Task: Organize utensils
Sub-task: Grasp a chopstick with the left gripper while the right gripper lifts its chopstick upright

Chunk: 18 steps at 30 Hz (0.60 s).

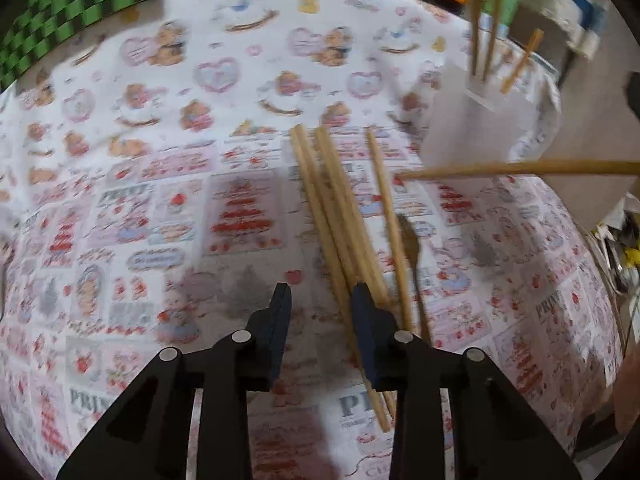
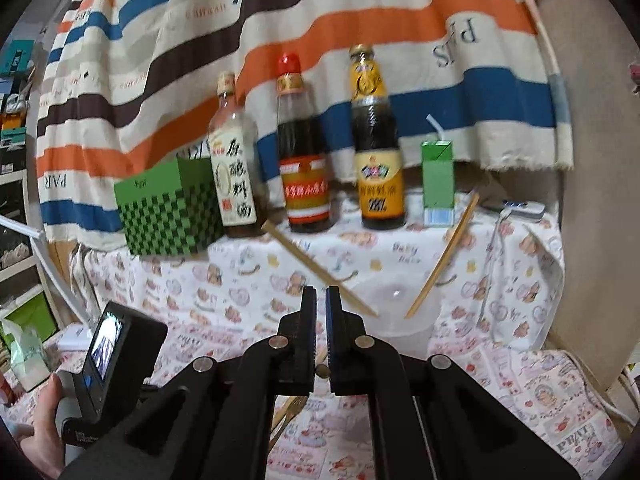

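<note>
Both tools, left tool and right tool, are black linkages with silver round pivot pins and flat dark pads.

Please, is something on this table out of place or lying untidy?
Yes. Several chopsticks lie loose on the tablecloth, fanned at slightly different angles, with a fork beside them. The white holder already has a few chopsticks standing in it, so the loose ones look unsorted.

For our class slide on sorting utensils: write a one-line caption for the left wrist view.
Left tool hovers over loose chopsticks on a patterned tablecloth, beside a cup already holding some.
</note>
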Motion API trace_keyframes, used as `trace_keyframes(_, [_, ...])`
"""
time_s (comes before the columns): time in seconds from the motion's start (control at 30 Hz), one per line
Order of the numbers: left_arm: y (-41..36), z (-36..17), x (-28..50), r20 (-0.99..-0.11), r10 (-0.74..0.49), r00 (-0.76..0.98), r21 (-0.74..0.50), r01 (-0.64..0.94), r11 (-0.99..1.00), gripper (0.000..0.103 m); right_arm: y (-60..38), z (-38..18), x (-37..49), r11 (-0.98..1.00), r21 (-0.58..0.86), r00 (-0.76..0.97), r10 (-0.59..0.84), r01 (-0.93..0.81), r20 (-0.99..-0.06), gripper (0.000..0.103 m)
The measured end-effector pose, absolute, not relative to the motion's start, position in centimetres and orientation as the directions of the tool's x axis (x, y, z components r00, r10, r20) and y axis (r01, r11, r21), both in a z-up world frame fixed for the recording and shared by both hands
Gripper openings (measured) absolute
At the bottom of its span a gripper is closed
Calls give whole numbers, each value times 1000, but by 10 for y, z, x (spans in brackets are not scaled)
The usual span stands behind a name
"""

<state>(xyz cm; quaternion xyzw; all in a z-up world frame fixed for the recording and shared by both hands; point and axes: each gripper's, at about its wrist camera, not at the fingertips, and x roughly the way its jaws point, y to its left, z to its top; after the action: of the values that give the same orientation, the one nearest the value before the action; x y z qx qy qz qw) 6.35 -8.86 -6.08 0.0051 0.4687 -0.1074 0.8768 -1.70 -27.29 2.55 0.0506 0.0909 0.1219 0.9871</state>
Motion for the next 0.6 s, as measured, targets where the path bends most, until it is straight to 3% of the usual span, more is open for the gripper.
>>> trace_keyframes(0.13, [-88, -59, 63, -832, -212, 512, -131, 190, 973, 16, -278, 30, -21, 966, 128, 960, 243, -226, -138, 5])
trace_keyframes(0.37, [-107, -59, 54, -830, -111, 547, 12, 216, 976, 13, -287, 37, -28, 966, 146, 968, 229, -213, -101, 5])
trace_keyframes(0.5, [-100, -57, 56, -832, -138, 537, -39, 192, 981, 6, -295, 41, -32, 960, 170, 969, 238, -224, -68, 5])
trace_keyframes(0.6, [-91, -37, 46, -749, -35, 662, 45, 104, 994, 6, -300, 43, -35, 958, 182, 972, 233, -223, -39, 5])
